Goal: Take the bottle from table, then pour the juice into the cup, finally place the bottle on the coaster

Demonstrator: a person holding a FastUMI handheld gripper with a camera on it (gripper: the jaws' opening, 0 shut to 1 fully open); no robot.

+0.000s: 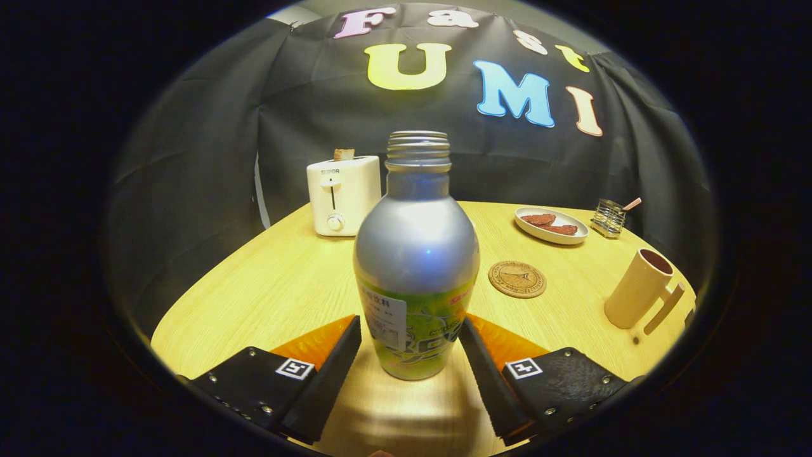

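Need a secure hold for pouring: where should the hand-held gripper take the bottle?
Grip the bottle across its labelled lower body, coming in level from the front as now. It stands upright between the open hand-held gripper fingers; the sides are straighter there than at the rounded shoulder.

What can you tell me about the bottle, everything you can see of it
The bottle looks like silver metal, with a rounded shoulder, a threaded neck with no cap, and a green printed label with a white panel around its lower body. It stands upright on the wooden table, between the fingers of the tongs, which flank its base at either side; whether they press it is unclear.
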